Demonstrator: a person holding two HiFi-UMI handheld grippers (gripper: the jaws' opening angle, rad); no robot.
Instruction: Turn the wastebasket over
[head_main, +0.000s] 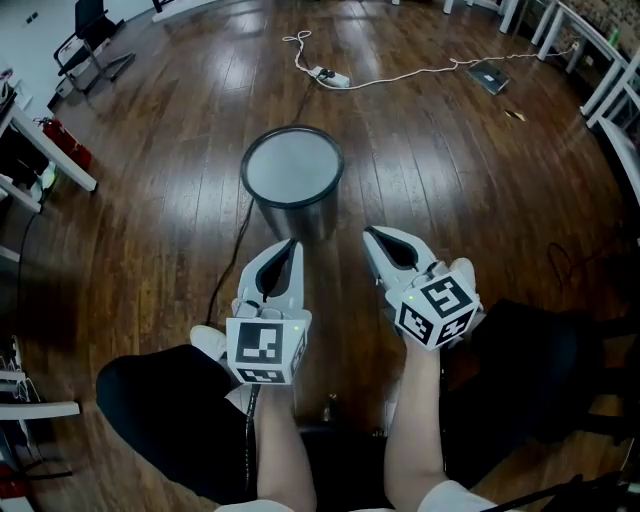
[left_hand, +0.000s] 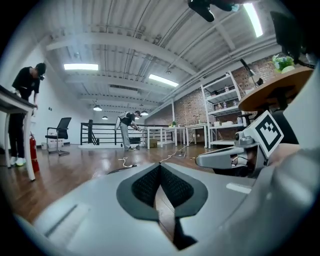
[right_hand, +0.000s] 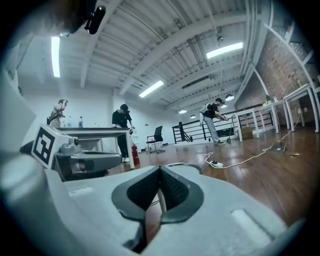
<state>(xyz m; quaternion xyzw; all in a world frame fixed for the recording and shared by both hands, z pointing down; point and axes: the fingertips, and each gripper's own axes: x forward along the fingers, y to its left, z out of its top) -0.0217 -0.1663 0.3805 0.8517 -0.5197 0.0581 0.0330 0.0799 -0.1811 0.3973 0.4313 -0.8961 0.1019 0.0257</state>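
Head view, far left: an office chair (head_main: 88, 35) stands by the wall, well away from the work. Nearer the middle, the left gripper (head_main: 290, 250) is held above the wooden floor (head_main: 450, 180) with its jaws pressed together and nothing between them; the left gripper view shows the dark pads meeting on empty air. Just beyond its tip the wastebasket (head_main: 292, 215) stands on the floor, touched by neither gripper. Its top shows as a flat pale disc inside a dark rim, with no inner walls in sight, so it looks like the base facing up. On that reading the turn is already made and nothing seems left but to draw back, though a lid cannot be ruled out. Past it a power strip (head_main: 332, 76) and its cable lie on the floor. To the right, the right gripper (head_main: 374, 238) is likewise closed and empty.
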